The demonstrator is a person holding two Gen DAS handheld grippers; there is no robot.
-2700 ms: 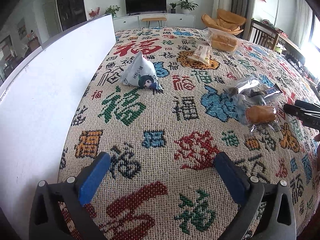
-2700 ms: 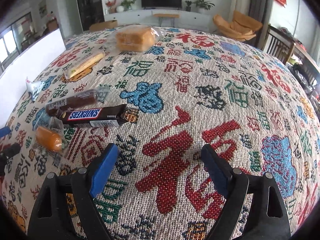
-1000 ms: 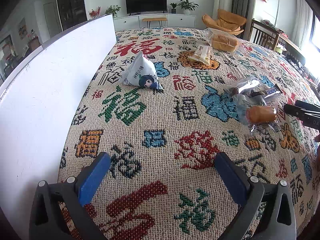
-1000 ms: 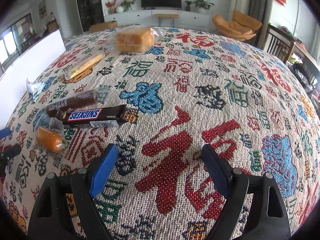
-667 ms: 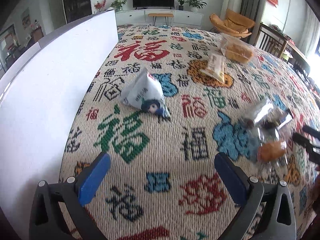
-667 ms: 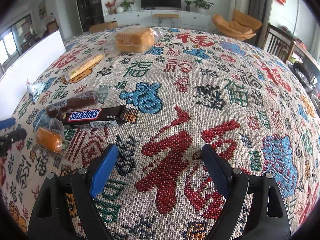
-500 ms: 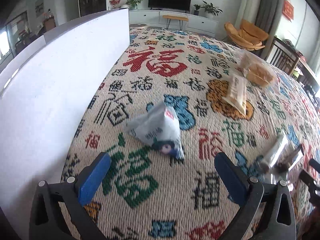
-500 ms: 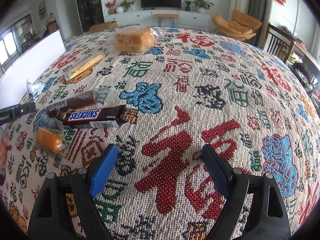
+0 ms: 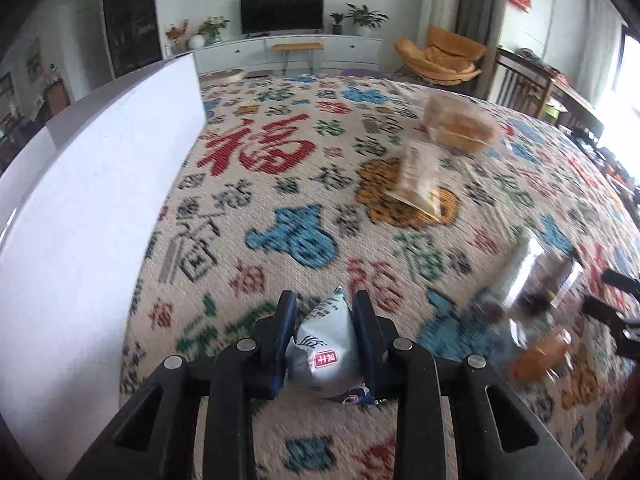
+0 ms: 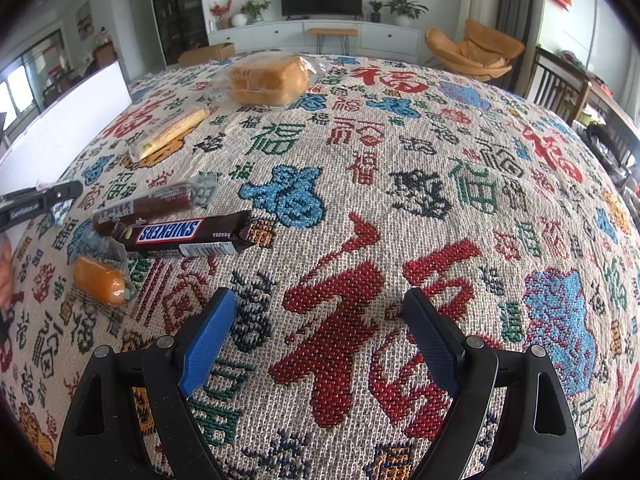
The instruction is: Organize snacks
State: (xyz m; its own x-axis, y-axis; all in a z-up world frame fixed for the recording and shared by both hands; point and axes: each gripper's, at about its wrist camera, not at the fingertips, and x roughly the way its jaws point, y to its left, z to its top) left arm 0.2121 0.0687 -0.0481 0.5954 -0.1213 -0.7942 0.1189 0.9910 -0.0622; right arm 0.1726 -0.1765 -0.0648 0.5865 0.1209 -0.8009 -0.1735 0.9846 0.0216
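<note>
My left gripper (image 9: 325,300) is shut on a pale blue-white snack packet (image 9: 326,350), pinched between both fingers just over the patterned tablecloth. It shows from the side in the right wrist view (image 10: 60,192). My right gripper (image 10: 320,308) is open and empty above the cloth. To its left lie a Snickers bar (image 10: 188,234), a brown sausage stick (image 10: 156,206) and a small orange cake in clear wrap (image 10: 98,280). Farther back lie a long biscuit pack (image 10: 170,134) and a bagged bread loaf (image 10: 268,78).
A tall white box wall (image 9: 88,208) runs along the table's left side. The woven tablecloth (image 10: 440,160) covers the whole table. Wooden chairs (image 10: 560,84) stand past the right edge. The bread (image 9: 460,128) and biscuit pack (image 9: 418,176) appear blurred in the left wrist view.
My left gripper moved forward to the pale packet and shut on it. The right gripper has stayed still and open.
</note>
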